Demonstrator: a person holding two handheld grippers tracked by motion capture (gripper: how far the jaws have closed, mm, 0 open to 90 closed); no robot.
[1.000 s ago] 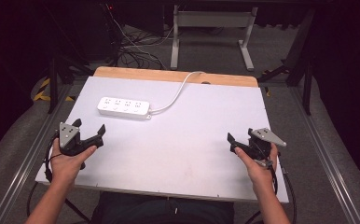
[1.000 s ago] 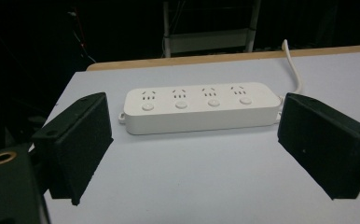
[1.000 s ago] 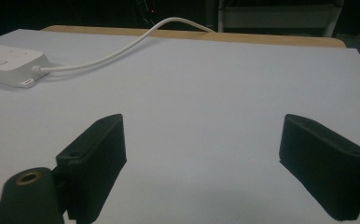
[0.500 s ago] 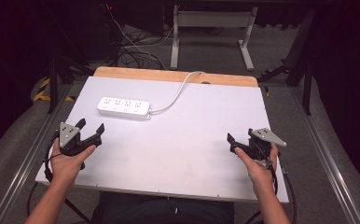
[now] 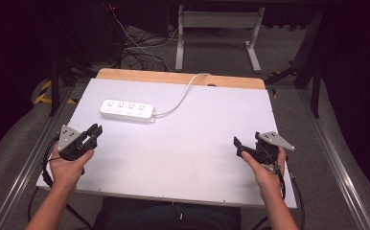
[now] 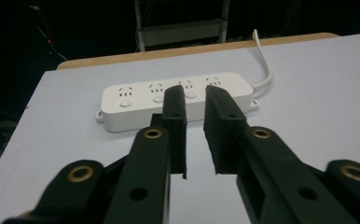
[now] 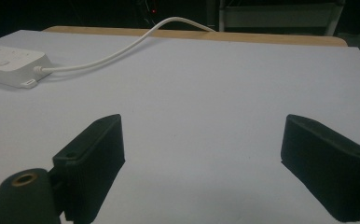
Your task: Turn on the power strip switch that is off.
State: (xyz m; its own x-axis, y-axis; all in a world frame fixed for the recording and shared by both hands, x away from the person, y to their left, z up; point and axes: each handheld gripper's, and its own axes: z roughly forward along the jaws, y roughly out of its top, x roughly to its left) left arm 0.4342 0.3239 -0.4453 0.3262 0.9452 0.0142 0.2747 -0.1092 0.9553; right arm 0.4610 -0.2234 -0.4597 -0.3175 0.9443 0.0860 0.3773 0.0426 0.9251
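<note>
where left gripper (image 6: 194,109) view shows jaws just closing, narrow gap, nothing between; right gripper (image 7: 201,140) wide apart, empty; one power strip (image 5: 127,110), four sockets counted.

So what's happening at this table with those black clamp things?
A person holds a two-jaw tool in each hand over a white table. The left gripper, aimed at a white power strip, has just been closing its jaws on nothing, leaving a narrow gap. The right gripper rests wide open, also empty.

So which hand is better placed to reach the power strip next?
Left, probably. The left gripper points at the power strip, its jaws just closing on nothing; the right gripper sits farther across the table.
</note>
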